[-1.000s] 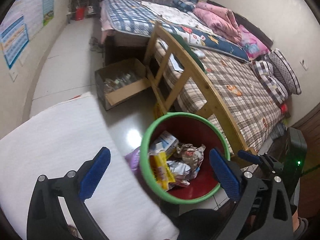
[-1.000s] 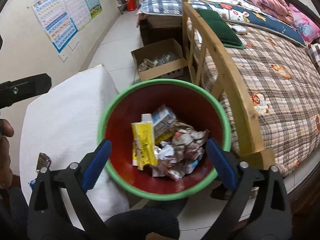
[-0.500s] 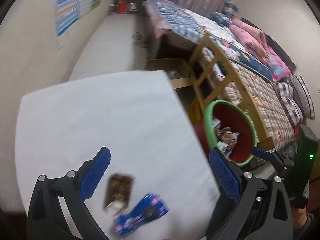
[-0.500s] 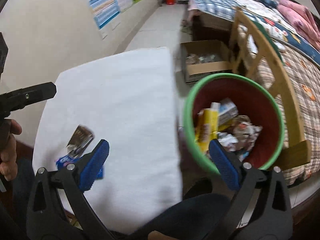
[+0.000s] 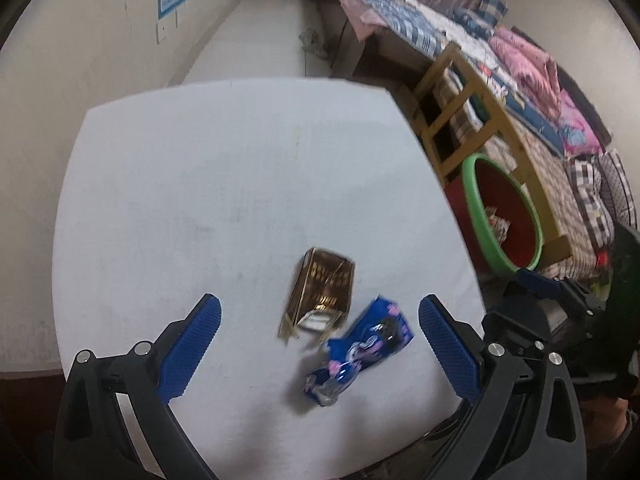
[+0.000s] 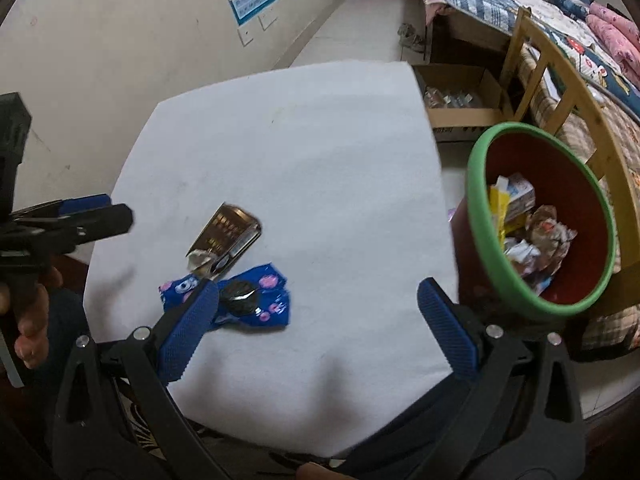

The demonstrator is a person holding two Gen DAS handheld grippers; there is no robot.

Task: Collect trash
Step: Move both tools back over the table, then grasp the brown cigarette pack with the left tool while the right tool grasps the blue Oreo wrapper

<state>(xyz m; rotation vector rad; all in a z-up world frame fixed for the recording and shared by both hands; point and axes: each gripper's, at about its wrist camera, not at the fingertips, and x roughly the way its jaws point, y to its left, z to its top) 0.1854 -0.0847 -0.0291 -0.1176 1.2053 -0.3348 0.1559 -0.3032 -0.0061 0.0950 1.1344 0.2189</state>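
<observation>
My bin [image 6: 476,216] holds most trash; both claws gape empty, with a brown packet [image 5: 322,294] and blue wrapper [image 5: 360,350] left on the table [image 5: 200,184].

Near the front edge of the matt white table cover [image 5: 224,184] lie a glossy, metallic-looking brown-gold packet [image 5: 322,294] and a shiny crinkled blue wrapper [image 5: 360,350]. The bin [image 6: 476,208] looks like smooth plastic; the bed frame [image 6: 576,92] is bare wood. The gripper pads [image 5: 190,344] are ribbed and matt blue.

1. The left gripper [image 5: 319,332] has black angular plastic arms with silver screws.
2. Its fingers [image 5: 188,350] carry blue ribbed pads.
3. The right gripper [image 6: 318,324] looks the same: black frame, silver screws, blue textured pads.
</observation>
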